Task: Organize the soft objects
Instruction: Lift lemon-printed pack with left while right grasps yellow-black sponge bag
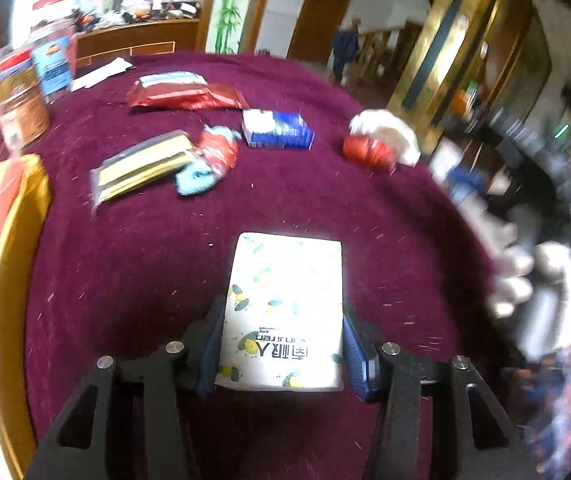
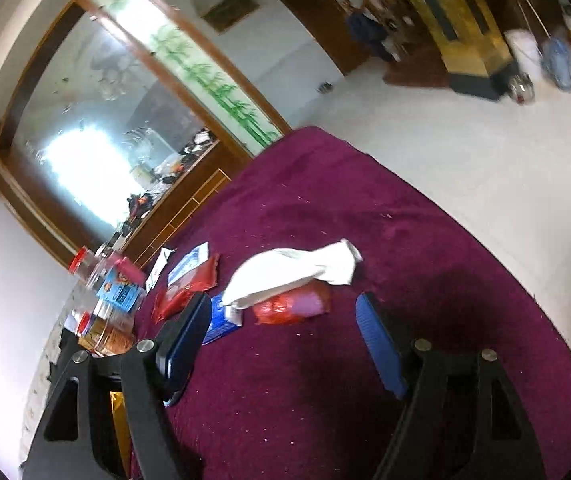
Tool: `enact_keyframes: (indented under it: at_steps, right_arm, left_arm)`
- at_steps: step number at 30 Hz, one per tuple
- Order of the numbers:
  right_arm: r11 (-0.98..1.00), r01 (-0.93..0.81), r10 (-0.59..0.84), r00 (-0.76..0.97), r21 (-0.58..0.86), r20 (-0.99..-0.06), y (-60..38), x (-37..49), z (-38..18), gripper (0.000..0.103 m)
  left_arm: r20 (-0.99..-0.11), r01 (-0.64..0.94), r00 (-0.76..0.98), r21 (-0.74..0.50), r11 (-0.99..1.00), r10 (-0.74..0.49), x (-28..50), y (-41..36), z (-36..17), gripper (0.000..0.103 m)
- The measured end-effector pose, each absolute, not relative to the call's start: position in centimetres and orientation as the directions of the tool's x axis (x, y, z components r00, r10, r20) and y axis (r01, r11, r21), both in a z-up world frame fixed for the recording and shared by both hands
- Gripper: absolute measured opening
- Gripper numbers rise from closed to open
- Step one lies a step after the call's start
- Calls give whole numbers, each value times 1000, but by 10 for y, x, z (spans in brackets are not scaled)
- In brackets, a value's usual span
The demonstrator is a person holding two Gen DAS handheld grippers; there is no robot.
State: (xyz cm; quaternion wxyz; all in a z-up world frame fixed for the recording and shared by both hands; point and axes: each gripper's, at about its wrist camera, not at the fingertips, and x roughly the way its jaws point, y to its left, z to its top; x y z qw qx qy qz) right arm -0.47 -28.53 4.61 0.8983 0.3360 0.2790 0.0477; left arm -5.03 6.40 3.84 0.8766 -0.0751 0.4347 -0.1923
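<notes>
- Fingers: we see the blue pads [image 1: 210,344] of the left gripper [image 1: 281,344] pressed against both long sides of the lemon-print tissue pack [image 1: 285,304], which it holds near its printed end; the right gripper [image 2: 285,336] has its fingers [image 2: 377,344] spread wide with nothing between them.
- Held item: the lemon-print tissue pack lies lengthwise along the fingers, its far end pointing out over the maroon tablecloth [image 1: 145,260]; we cannot tell whether it touches the cloth.
- Loose soft items, left wrist view: beyond the pack we find a blue-and-white tissue packet [image 1: 277,130]; to its left a crumpled red-and-light-blue wrapper [image 1: 209,160], touching a clear pack of yellow-and-dark sponges [image 1: 141,166]; farther back a red foil pouch [image 1: 187,96] with a pale blue-and-white packet [image 1: 173,79] just behind it.
- Right-hand item: a red wet-wipe pack [image 2: 291,304] with a white sheet [image 2: 293,270] pulled out on top lies ahead of the open right gripper, between its fingers in the view but well apart from them.
- Table edge, left: clear jars with red lids [image 1: 21,104] and a blue-labelled box [image 1: 53,64] stand near the rim; a yellow-edged bag [image 1: 13,216] sits beside them.
- Periphery: a white-gloved hand [image 1: 521,280], blurred, shows at the right of the left wrist view.
- Surroundings: a wooden door [image 1: 317,20] and a bamboo-painted panel [image 1: 229,4] stand behind the table.
</notes>
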Motion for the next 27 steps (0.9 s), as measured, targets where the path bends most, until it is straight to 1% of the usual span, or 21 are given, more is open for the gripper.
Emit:
enact_keyframes:
  at_steps: [2, 5, 9, 12, 15, 18, 20, 23, 25, 27]
  right_arm:
    - [760, 118, 279, 830, 640, -483, -288, -1, 41, 74]
    - [784, 132, 263, 814, 607, -517, -280, 5, 36, 74]
    - [837, 105, 258, 789, 537, -557, -260, 8, 34, 74]
    - [865, 64, 277, 767, 497, -579, -245, 9, 32, 74]
    - [864, 8, 360, 689, 503, -629, -212, 16, 28, 74]
    - [887, -84, 400, 630, 454, -666, -168, 20, 36, 74]
    - [884, -125, 431, 593, 450, -681, -144, 26, 41, 74]
    - [861, -183, 490, 550, 475, -677, -109, 35, 51, 74]
    - [816, -244, 569, 492, 524, -659, -84, 42, 57, 74]
    - [745, -286, 665, 391, 603, -637, -57, 48, 57, 74]
  left_arm:
    - [-697, 273, 562, -352, 895, -445, -67, 79, 51, 54]
    - [-636, 278, 604, -398, 874, -481, -99, 106, 73, 55]
    - [-588, 244, 642, -452, 858, -493, -128, 145, 85, 55]
    - [-579, 200, 670, -463, 864, -465, -145, 171, 85, 55]
    - [-575, 172, 683, -472, 864, -450, -157, 193, 83, 55]
    - [-563, 150, 700, -485, 862, -439, -164, 211, 80, 55]
    - [-554, 141, 706, -500, 854, -441, -166, 221, 78, 55]
    - [-540, 124, 719, -520, 845, -438, -172, 238, 76, 55]
    - [-532, 116, 727, -529, 841, -434, -175, 249, 74, 55]
    - [-528, 103, 734, -535, 839, -427, -178, 259, 72, 55]
